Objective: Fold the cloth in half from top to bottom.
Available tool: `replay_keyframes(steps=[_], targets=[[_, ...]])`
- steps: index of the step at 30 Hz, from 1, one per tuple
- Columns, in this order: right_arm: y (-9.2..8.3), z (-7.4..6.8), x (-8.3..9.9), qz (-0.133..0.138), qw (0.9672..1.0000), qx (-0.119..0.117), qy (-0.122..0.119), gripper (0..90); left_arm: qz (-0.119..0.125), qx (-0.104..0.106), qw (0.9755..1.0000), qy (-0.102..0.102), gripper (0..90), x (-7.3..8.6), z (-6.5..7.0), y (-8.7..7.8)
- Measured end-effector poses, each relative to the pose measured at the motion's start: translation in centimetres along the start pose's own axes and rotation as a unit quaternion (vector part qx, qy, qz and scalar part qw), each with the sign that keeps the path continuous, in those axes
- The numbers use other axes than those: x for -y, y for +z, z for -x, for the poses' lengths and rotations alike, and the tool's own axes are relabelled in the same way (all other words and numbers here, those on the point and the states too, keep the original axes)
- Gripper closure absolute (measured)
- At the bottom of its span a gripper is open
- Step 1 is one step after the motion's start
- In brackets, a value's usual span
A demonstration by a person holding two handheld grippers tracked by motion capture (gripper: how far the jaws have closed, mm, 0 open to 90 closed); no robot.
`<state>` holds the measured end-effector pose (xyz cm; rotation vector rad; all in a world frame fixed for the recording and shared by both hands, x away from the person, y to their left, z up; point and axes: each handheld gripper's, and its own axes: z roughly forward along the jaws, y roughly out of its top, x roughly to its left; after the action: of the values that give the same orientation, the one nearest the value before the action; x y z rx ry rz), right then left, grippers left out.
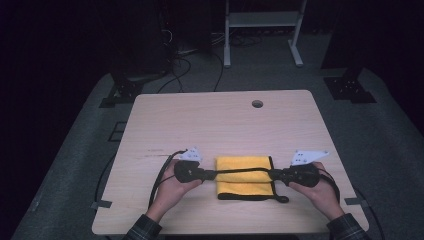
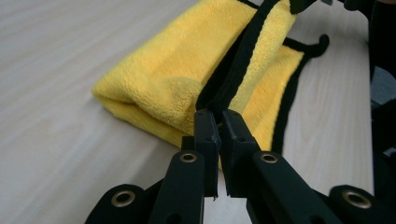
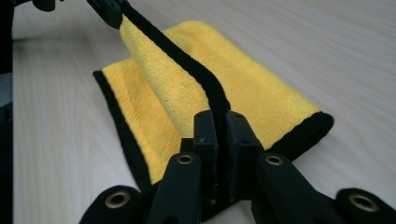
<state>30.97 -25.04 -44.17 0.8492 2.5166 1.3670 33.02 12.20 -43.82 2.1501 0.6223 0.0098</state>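
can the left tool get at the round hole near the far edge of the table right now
Probably not as things stand. The left tool is shut on the black edge of the yellow cloth, and the right tool grips the same edge. The hole lies across bare table; the cloth would have to be let go.

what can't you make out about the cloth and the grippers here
- Cloth under its lifted edge: hidden in the high view by the taut black trim.
- Left gripper pads: hidden in the left gripper view by the trim pinched between the shut jaws.
- Right gripper pads: likewise in the right gripper view.
- How many layers the cloth has: too small in the high view; its far end is cut off by the top edge in the left gripper view.
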Motion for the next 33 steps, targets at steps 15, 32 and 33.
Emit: replay_keyframes(steps=[15,32,33], targets=[[-0.5,-1.3,1.8,-0.007,0.9999,-0.015,-0.004,74.8,-0.017,0.020,0.9996,0.008,79.1,0.8,1.0,0.0],[1.7,-0.3,0.0,-0.018,0.9996,-0.019,-0.014,83.6,-0.006,0.023,0.9997,0.009,80.8,-0.7,0.3,2.5],[1.7,-0.5,0.1,-0.020,0.9994,-0.022,-0.016,83.7,-0.009,0.027,0.9995,0.012,80.5,-0.5,0.7,2.6]])
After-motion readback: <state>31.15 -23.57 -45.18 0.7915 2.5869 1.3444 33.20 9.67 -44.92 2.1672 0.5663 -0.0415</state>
